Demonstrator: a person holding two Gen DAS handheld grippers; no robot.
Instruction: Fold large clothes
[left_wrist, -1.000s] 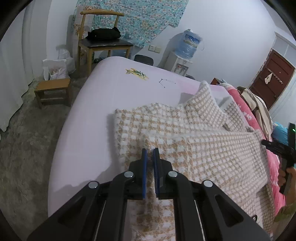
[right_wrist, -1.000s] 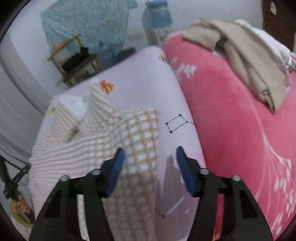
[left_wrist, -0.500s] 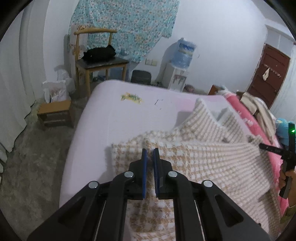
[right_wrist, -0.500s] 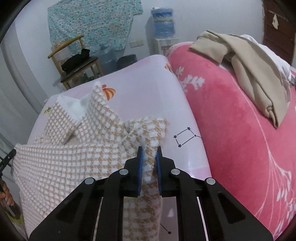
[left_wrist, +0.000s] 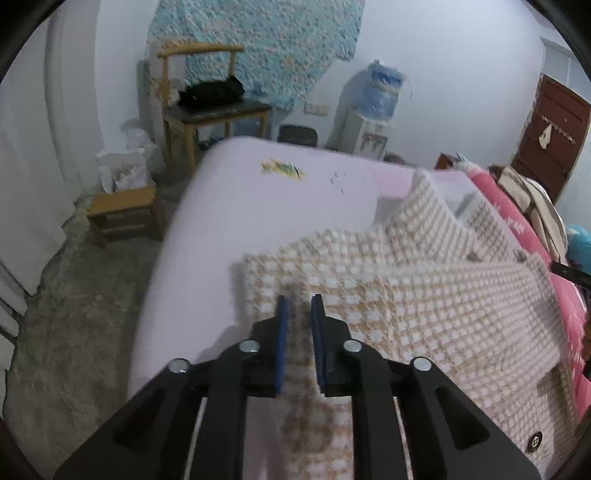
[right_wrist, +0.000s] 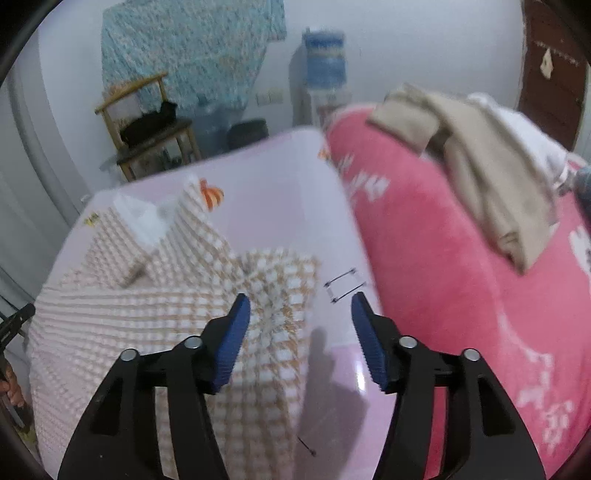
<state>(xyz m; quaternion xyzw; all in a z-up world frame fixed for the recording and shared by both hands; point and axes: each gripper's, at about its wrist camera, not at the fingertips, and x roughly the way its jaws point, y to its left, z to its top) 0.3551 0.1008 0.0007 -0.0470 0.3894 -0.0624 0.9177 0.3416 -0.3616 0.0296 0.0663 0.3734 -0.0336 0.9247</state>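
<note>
So the left gripper (left_wrist: 298, 306) is just starting to let go: its blue pads are parting with a narrow gap, the near-left corner of the checked coat (left_wrist: 406, 295) is sitting between them, and I can't really tell if they're still pressing on it. The right gripper (right_wrist: 300, 314) is opening too, jaws standing wide apart above the coat's right corner (right_wrist: 280, 280), nothing pinched, fabric lying loose under and between them. The coat itself is lying spread across the pale pink bed sheet (left_wrist: 280, 206), a nubby tan-and-white houndstooth weave, folded over in flat layers with its collar (right_wrist: 192, 221) poking up toward the far end of the bed. Left of the coat there's a wide bare strip of sheet running to the rounded bed edge, then rough concrete floor with a small wooden stool (left_wrist: 125, 214). Right of the coat only a thin strip of sheet is showing before the fuzzy pink blanket (right_wrist: 461, 295), which is humping up with a beige garment (right_wrist: 480, 166) draped on top.
</note>
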